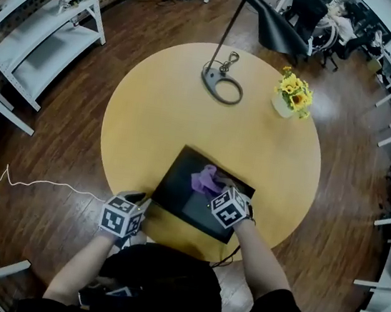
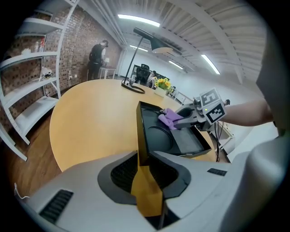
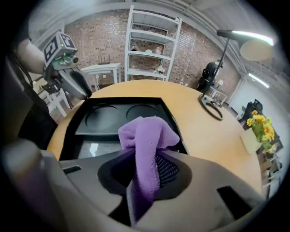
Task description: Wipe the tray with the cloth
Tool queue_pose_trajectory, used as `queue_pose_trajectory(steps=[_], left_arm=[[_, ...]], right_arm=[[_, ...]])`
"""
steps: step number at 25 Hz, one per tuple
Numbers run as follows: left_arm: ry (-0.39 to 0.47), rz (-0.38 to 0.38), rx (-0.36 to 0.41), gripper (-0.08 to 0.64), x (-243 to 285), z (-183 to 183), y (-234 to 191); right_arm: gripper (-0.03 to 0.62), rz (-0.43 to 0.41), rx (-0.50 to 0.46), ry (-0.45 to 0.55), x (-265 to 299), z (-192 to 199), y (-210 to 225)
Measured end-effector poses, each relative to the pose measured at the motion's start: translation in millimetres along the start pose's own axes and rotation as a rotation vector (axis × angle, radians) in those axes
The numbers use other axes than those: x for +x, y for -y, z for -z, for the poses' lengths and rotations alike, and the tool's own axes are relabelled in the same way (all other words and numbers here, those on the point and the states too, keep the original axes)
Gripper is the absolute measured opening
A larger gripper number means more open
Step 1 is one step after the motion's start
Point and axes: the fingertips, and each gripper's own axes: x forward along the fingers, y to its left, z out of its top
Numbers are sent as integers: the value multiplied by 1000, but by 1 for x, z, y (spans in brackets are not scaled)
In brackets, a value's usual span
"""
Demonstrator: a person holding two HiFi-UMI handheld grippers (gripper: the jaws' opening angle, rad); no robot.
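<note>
A black tray [image 1: 177, 185] with round hollows lies at the near edge of the round yellow table [image 1: 151, 109]. My left gripper [image 1: 142, 198] is at the tray's near left corner. In the left gripper view the tray's rim [image 2: 140, 131] runs in between my left gripper's [image 2: 142, 165] jaws, which are shut on it. My right gripper [image 1: 217, 189] hangs over the tray's right half, shut on a purple cloth [image 1: 206, 180]. The cloth [image 3: 145, 136] bunches out of the right gripper's [image 3: 145, 174] jaws above the tray [image 3: 113, 118]. Whether the cloth touches the tray I cannot tell.
A black desk lamp's ring base [image 1: 221, 87] stands at the table's far middle, and a pot of yellow flowers [image 1: 293, 95] at the far right. White shelves [image 1: 47, 30] stand at the left. A white cable [image 1: 33, 181] lies on the wooden floor.
</note>
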Motion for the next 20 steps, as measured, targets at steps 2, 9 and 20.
queue_pose_trajectory(steps=[2,9,20], left_arm=[[2,-2,-3,63,-1,-1,1],[-12,-33,-10,38,-1,-1,4],[6,-114,25,1,1,-2,7]], right_arm=[[94,-92,6,18,-6,1,-20],[94,-316,28,52,-20,4,-78],[95,-462,75,45,-29,14,-118]])
